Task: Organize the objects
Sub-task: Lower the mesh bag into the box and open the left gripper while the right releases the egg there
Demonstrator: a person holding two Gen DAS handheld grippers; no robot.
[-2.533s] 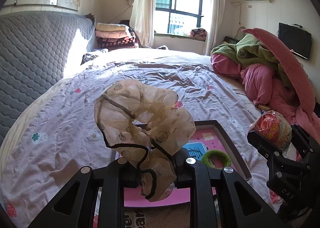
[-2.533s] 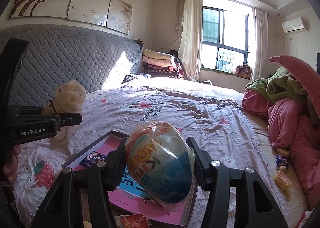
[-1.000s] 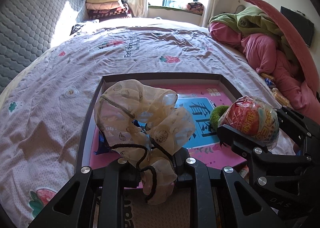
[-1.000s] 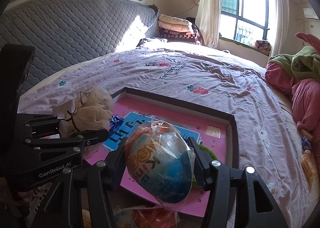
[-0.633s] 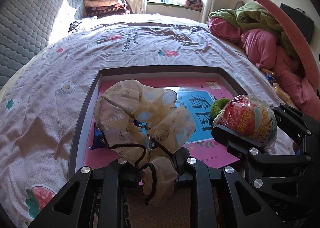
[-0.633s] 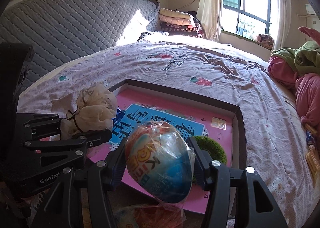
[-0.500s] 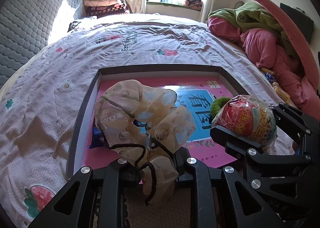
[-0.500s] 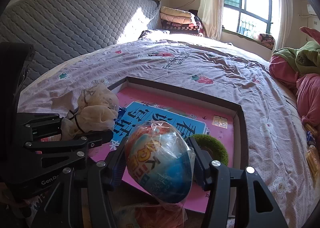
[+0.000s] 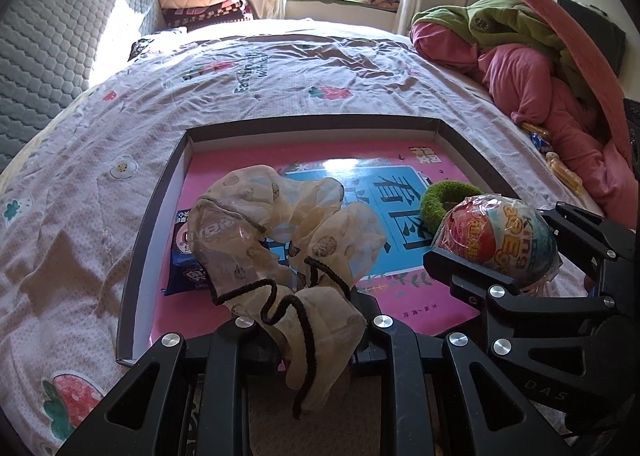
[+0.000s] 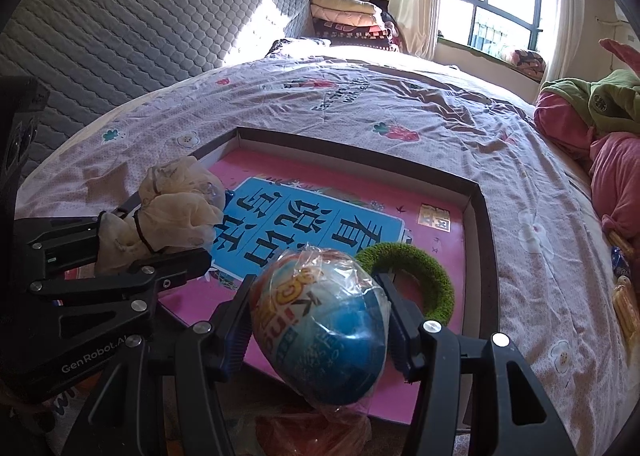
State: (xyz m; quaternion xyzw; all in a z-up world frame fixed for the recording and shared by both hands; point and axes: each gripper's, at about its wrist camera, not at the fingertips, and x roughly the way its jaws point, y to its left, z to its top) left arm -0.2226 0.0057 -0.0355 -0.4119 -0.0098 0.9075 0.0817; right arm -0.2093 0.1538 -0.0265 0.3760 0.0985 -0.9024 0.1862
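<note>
The left gripper (image 9: pixel 316 330) is clenched on a beige gauze scrunchie (image 9: pixel 280 240) with a dark cord, held above the near left part of a shallow dark-rimmed tray (image 9: pixel 148 224) that lies on the bed (image 9: pixel 100 128). The right gripper (image 10: pixel 320 320) is clamped around a wrapped toy egg (image 10: pixel 324 328), above the tray's near right edge. Inside, a pink book (image 9: pixel 404 192) with a blue panel covers most of the tray floor; the far half up to the far rim is bare of loose things, and a narrow strip of tray floor shows along the left wall. A green fuzzy ring (image 10: pixel 420 276) lies on the book near the right wall, just beyond the egg. Only the left wrist view shows a blue snack packet (image 9: pixel 186 256) under the scrunchie by the left wall; only the right wrist view shows an orange wrapper (image 10: pixel 320 432) below the egg, outside the near rim. Pink and green bedding (image 9: pixel 520 56) piles at the bed's right edge.
</note>
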